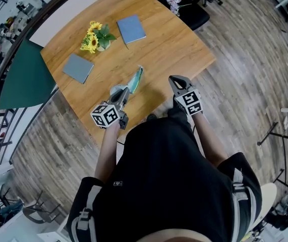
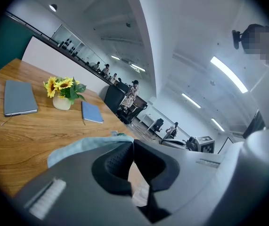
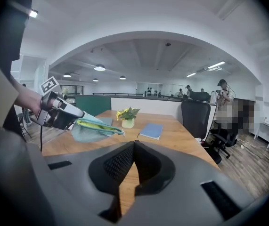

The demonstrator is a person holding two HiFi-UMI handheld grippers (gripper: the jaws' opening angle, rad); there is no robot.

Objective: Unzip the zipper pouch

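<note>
Wooden table (image 1: 174,39) spreads ahead of both your grippers. Your left gripper (image 1: 126,92) is clenched on one end of the teal zipper pouch (image 1: 136,78), which sticks out forward past its jaws above the table; your right gripper (image 1: 177,78), off to the pouch's right, is clenched on nothing.

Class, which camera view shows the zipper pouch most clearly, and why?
The right gripper view: the zipper pouch shows side-on with its zipper edge visible, held by the left gripper. The head view shows it small and edge-on. The left gripper view shows only a teal strip of it.
</note>
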